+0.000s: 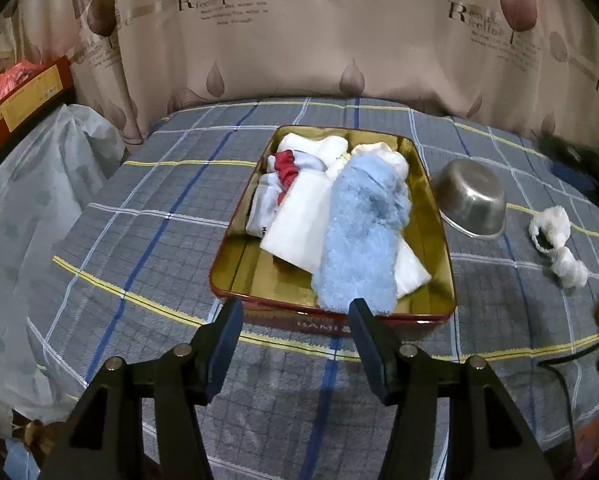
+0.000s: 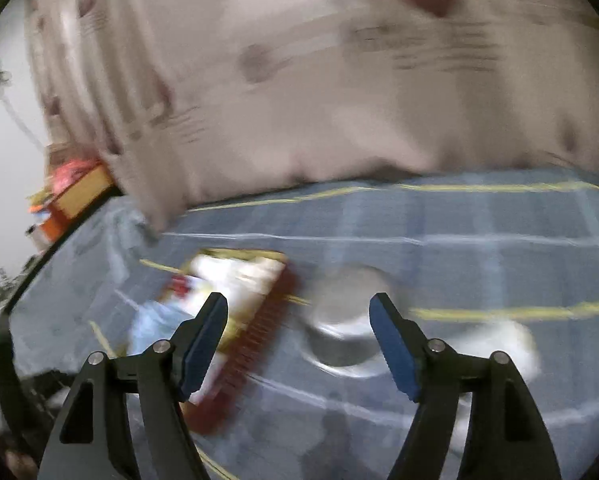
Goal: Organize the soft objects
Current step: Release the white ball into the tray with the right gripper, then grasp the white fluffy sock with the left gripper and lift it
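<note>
- The left hand-held gripper (image 1: 295, 306) hovers released, empty, before the gold tin (image 1: 439, 240) on the plaid bed (image 1: 139, 208).
- A fluffy blue sock (image 1: 359, 236) lies atop white cloths (image 1: 299, 220) inside the tin.
- Cotton wads (image 1: 555, 240) sit beside a steel bowl (image 1: 471, 196).
- The right hand-held gripper (image 2: 299, 308) is released, empty; its view is blurred.

We see a fluffy light blue cloth (image 1: 359, 236) lying lengthwise over folded white cloths (image 1: 299, 216) inside the gold tin (image 1: 439, 248). White cotton clumps (image 1: 555, 236) lie apart on the blanket.
</note>
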The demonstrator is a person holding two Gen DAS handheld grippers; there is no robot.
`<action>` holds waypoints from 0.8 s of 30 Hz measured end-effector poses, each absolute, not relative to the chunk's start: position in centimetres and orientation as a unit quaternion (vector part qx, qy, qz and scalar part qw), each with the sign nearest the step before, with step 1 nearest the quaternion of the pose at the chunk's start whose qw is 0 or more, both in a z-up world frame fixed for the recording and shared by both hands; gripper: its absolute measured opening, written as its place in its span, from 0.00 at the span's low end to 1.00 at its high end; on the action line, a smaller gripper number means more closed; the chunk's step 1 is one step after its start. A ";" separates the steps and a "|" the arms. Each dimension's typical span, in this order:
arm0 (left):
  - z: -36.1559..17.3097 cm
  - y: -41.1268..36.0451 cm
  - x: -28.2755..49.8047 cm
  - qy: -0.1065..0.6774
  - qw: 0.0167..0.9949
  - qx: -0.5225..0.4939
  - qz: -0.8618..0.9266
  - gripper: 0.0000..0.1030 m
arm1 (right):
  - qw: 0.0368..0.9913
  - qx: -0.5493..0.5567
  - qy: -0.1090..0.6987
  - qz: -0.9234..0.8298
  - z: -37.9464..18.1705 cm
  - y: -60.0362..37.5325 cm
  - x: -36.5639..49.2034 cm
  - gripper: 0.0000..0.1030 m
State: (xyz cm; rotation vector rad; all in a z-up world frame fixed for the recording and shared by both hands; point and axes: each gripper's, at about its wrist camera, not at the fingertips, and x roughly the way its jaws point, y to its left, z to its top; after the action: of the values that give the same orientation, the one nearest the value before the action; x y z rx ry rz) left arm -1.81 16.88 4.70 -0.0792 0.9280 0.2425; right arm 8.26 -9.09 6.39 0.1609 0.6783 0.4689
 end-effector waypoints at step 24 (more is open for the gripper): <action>6.1 -2.6 3.8 0.483 0.860 0.087 -0.142 0.55 | 0.912 0.125 0.390 -0.039 -1.9 -34.5 4.9 0.82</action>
State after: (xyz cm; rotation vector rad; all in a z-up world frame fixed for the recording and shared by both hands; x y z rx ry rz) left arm 3.80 -2.61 6.07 0.1835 1.0143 -0.2973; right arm 4.90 -34.47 -1.88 0.2574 0.8028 -0.0798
